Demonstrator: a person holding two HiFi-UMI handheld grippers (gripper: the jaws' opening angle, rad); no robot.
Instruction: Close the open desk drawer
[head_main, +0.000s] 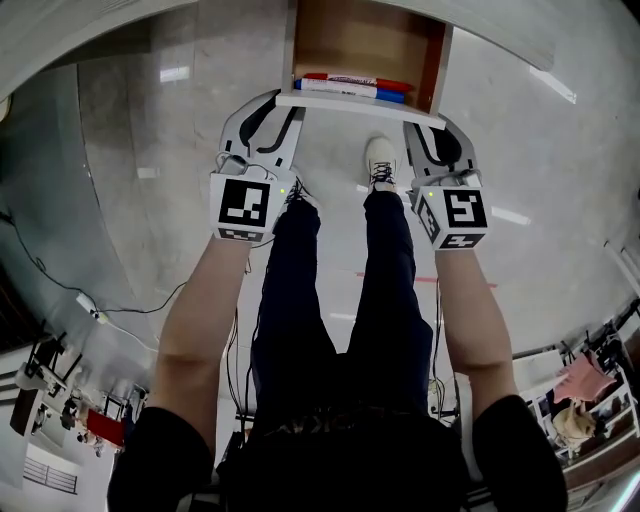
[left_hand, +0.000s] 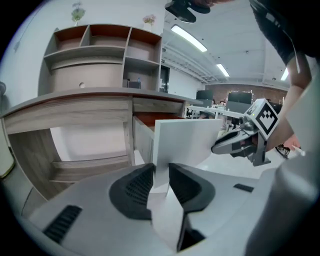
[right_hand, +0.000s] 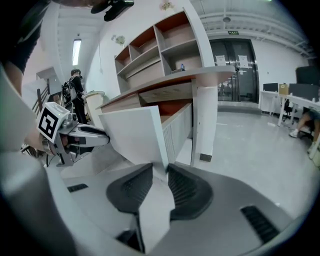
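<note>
Grasp step: our left gripper (left_hand: 161, 172) and right gripper (right_hand: 160, 173) each clamp the open wooden drawer's flat white front panel (head_main: 360, 106), so next we push both in evenly.

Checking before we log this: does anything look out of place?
Only the drawer stands pulled out of the desk, a red marker and a blue marker lying behind its front panel. Nothing spilled or damaged.

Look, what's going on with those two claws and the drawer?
A person holds a gripper in each hand. The left gripper and the right gripper each pinch the white drawer front, one near each end. The desk drawer is open, with a red marker and a blue marker inside.
</note>
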